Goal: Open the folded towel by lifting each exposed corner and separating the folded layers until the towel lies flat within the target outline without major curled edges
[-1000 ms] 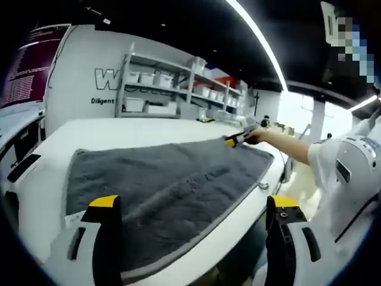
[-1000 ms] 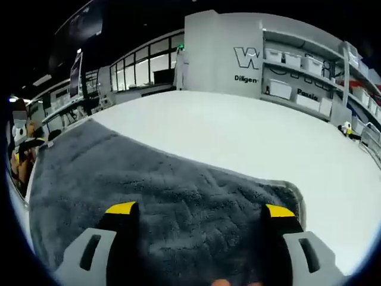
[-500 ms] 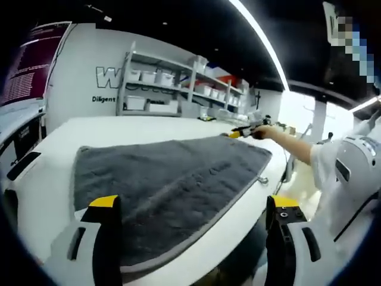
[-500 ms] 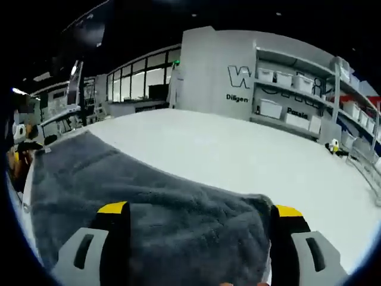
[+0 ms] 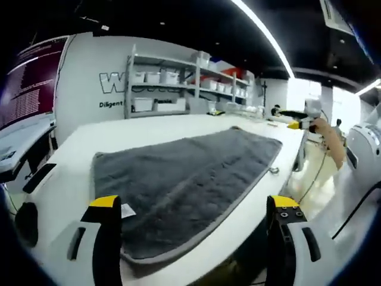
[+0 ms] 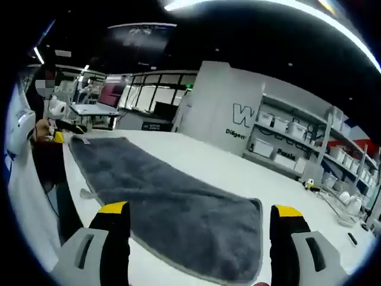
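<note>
Across the white table (image 5: pixel 77 179) a grey towel (image 5: pixel 184 179) lies spread flat, one long edge running along the table's near rim, a small white tag at the corner beside the left jaw. Behind it, shelving (image 5: pixel 172 86) with white bins lines the wall. Nearer the camera, the left gripper (image 5: pixel 193 238) stands with jaws wide apart, holding nothing. Off past the towel's far end, the right gripper (image 5: pixel 294 118) hangs clear of the table; its jaws (image 6: pixel 202 238) are likewise spread and empty.

- Worktop (image 5: pixel 77 179): white, broad.
- Shelves (image 5: pixel 172 83) by far wall, white bins on them.
- Wall lettering (image 6: pixel 244 113), partly hidden.
- Purple poster (image 5: pixel 27 83), far left.
</note>
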